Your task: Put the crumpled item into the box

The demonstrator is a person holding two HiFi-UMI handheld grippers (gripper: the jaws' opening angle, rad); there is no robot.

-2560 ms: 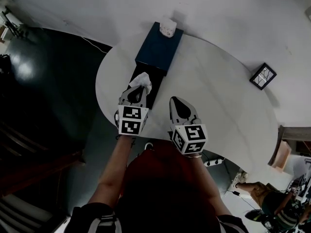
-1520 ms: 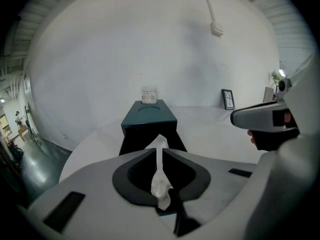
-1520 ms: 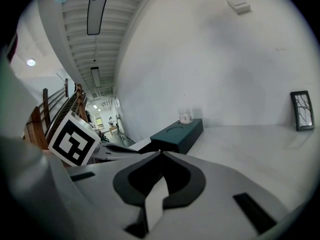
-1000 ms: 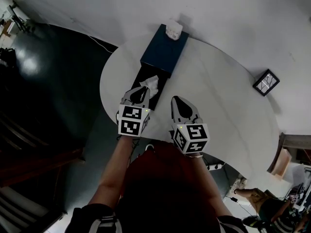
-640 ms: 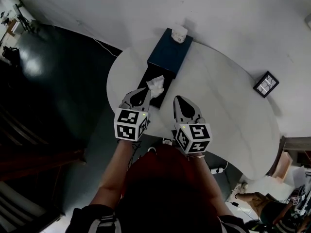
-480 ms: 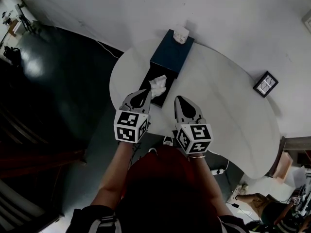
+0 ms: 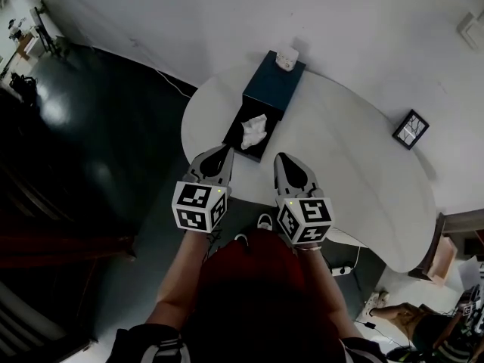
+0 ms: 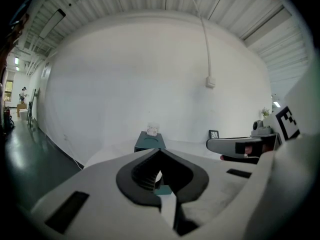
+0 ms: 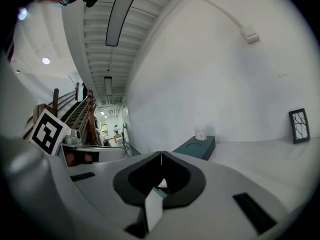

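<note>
The crumpled white paper [image 7: 254, 129] lies inside the open black part of the dark teal box [image 7: 274, 80], apart from both grippers. My left gripper [image 7: 224, 151] hangs just short of the box's near end, at the table's front edge, jaws shut and empty. My right gripper [image 7: 280, 158] is level with it to the right, also shut with nothing in it. In the left gripper view the shut jaws of the left gripper [image 8: 160, 149] point at the box [image 8: 149, 142]. The right gripper view shows the right gripper [image 9: 161, 153] shut, with the box [image 9: 196, 146] ahead.
A small white container [image 7: 286, 57] stands on the box's far end, by the white wall. A black picture frame [image 7: 411, 129] lies on the white table [image 7: 355, 165] at the right. Dark floor lies to the left, and the table's front edge is under the grippers.
The left gripper let go of the crumpled paper, which now rests in the box. Both grippers drew back toward the person, away from the box.
</note>
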